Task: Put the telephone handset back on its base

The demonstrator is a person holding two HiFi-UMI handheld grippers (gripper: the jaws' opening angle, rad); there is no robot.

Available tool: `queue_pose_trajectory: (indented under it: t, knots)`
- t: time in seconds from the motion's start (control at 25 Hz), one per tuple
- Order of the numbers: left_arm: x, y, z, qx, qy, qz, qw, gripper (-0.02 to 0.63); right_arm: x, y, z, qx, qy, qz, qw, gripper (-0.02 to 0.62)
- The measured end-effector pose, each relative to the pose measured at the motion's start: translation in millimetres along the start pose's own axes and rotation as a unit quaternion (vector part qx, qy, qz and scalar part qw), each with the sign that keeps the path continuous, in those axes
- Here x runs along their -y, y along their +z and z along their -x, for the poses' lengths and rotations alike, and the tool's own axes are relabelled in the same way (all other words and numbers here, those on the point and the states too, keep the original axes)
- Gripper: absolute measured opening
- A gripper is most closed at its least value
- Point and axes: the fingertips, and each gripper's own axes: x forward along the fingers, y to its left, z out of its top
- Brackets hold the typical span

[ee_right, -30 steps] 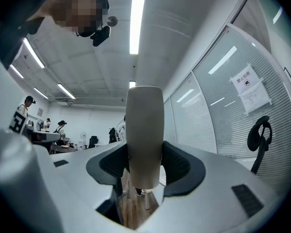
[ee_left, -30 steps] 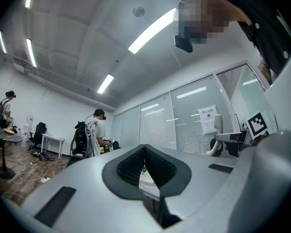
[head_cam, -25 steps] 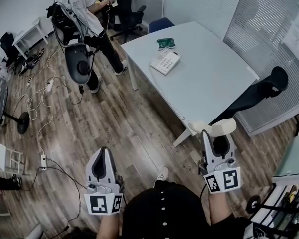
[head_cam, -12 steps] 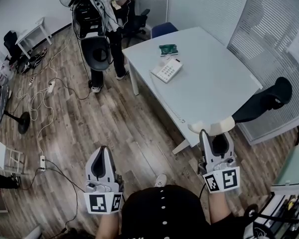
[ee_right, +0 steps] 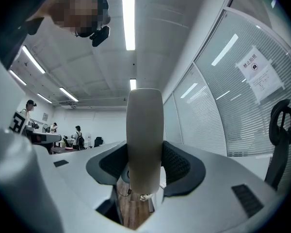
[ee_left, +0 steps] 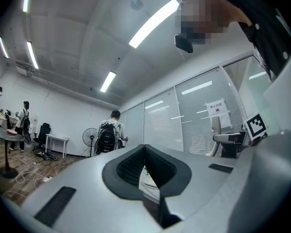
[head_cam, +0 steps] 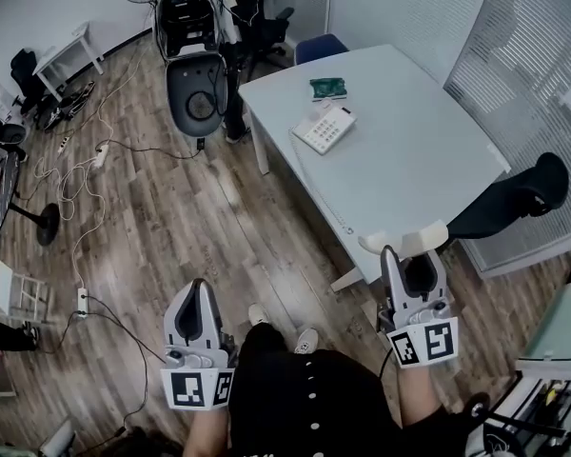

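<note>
My right gripper (head_cam: 406, 253) is shut on the cream telephone handset (head_cam: 404, 244), which lies crosswise in its jaws close to my body; in the right gripper view the handset (ee_right: 144, 140) stands upright between the dark pads. The white telephone base (head_cam: 324, 128) sits far ahead on the grey table (head_cam: 400, 169), near its back left corner. My left gripper (head_cam: 196, 288) hangs over the wooden floor at the lower left, its jaws closed with nothing between them, as the left gripper view (ee_left: 145, 166) also shows.
A green object (head_cam: 327, 87) lies beside the base. A person with a backpack (head_cam: 183, 8) and a black chair (head_cam: 196, 93) stand left of the table. Cables and a power strip (head_cam: 81, 305) trail over the floor. A black chair (head_cam: 514, 198) stands at the table's right.
The view has drifted forward a little. The person with the backpack and chair has moved right, closer to the table's corner. Both grippers keep their places, the handset still held.
</note>
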Motion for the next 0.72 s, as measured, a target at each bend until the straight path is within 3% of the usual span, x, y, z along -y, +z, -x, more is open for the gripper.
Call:
queue_pose_trajectory:
  t: [0.24,0.48,0.72]
  knots:
    - [-13.4,-6.9,-23.7,0.001,-0.006,0.007,1.0000,0.015,-0.3,-5.9,-20.8,0.000,-0.006,0.000,1.000,0.235]
    - [-24.9,4.3,-55.3,0.019,-0.037,-0.004,0.9991,0.015,-6.6,-1.5,-49.4,0.010,-0.010,0.002,1.000,0.235]
    - [-42.1,-6.9,-75.2,0.007,-0.033,0.011,0.9994,0.015,-9.5,-10.1,-74.6,-0.002,-0.010,0.002,1.000,0.235]
